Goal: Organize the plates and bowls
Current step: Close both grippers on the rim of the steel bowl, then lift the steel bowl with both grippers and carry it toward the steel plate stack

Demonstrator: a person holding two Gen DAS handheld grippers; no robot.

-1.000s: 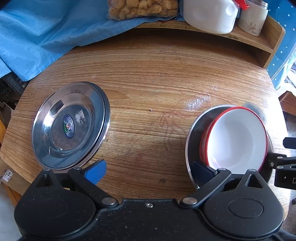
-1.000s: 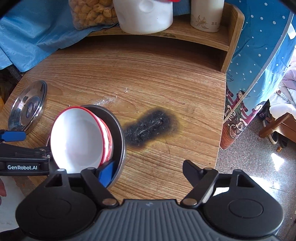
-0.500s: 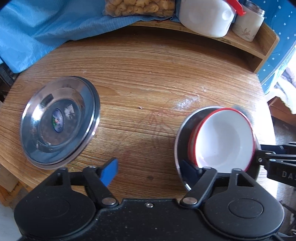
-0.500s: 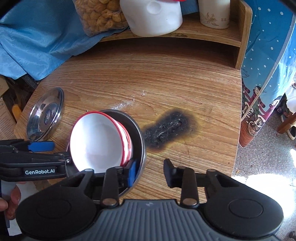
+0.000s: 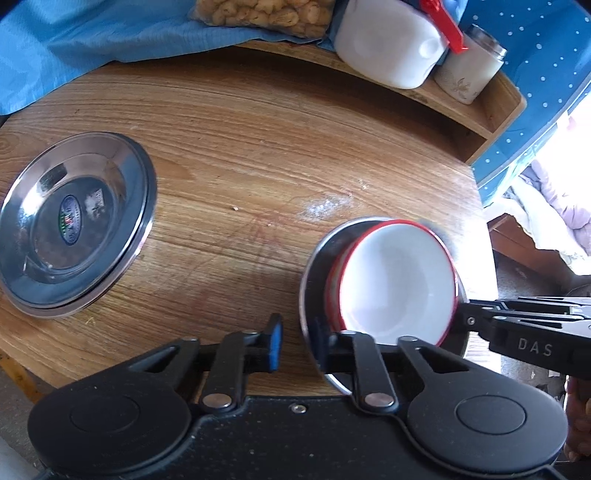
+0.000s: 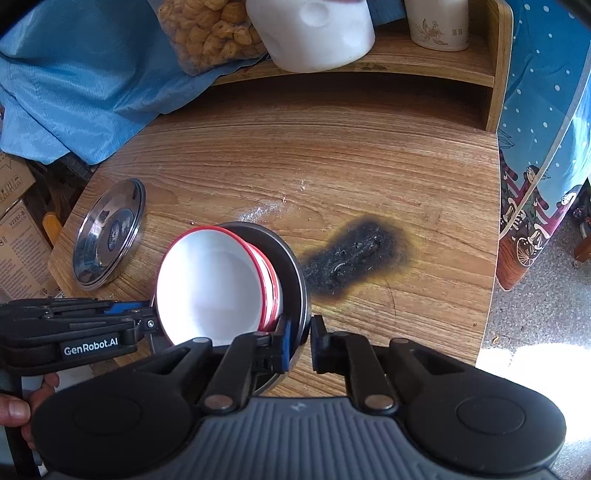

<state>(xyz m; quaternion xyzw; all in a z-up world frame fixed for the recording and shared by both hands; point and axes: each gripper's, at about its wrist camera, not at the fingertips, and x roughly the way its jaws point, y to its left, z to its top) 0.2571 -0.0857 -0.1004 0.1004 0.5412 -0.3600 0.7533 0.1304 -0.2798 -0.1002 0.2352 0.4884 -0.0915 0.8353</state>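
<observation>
Two hand-held grippers lift one stack from opposite sides of its rim. The left gripper (image 5: 297, 343) has its jaws drawn narrow about the near-left edge of the steel plate (image 5: 314, 273), one blue pad outside the rim and the other finger inside; the right gripper (image 6: 299, 343) pinches the same plate (image 6: 291, 266) at its near-right edge, its jaws likewise almost together on the thin metal. A grip at each side probably serves to balance the load, since the plate carries weight and sits tilted, with its far edge over the wooden table (image 5: 258, 147). I cannot tell whether that far edge touches the table. Contents of the plate: nested red-rimmed white bowls (image 5: 395, 284), at least two by the doubled red rims, the topmost one bare inside; they lean with the plate and rest against its inner slope. Well apart, toward the left edge of the table, lies a second set of steel plates (image 5: 77, 221), seemingly two stacked, holding nothing but a round label at the centre. This is plausibly where the carried stack is bound, though that is a judgement from the task alone. A burnt patch (image 6: 354, 258) marks the table just beside the held plate. On the rear shelf (image 6: 406, 66) stand a white jug (image 6: 314, 33), a bag of snacks (image 6: 210, 33) and a lidded jar (image 5: 469, 70).
</observation>
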